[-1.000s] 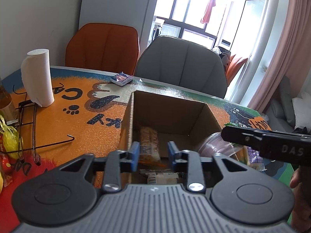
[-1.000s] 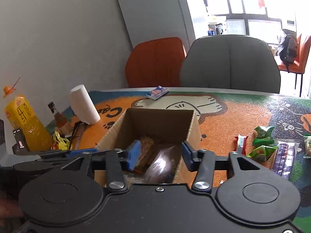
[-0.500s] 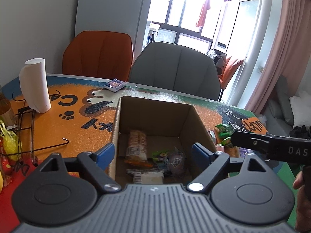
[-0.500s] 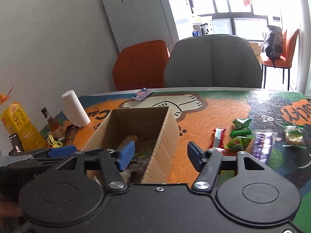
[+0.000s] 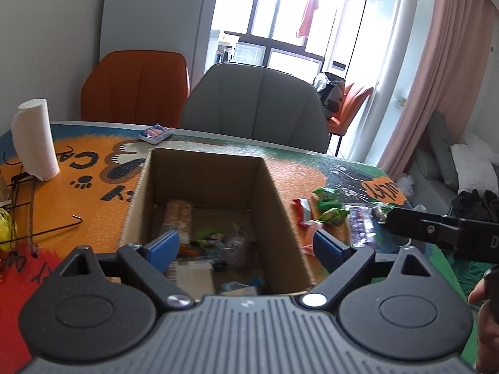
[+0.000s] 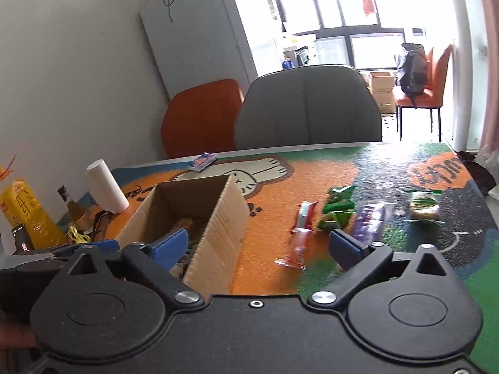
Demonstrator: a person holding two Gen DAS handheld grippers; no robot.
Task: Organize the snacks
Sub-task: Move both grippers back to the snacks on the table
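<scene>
A paper towel roll (image 5: 33, 138) stands upright near the tabletop's left edge. 2 chairs, orange (image 5: 137, 85) and grey (image 5: 254, 106), face the far edge.

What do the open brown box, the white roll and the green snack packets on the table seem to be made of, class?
Open brown box: corrugated cardboard, matte; fluted ridges show along its cut top edge. White roll: soft paper, probably kitchen towel, matte with a hollow core. Green snack packets: thin plastic or foil film, glossy and crinkled; which of the two is unclear.
</scene>
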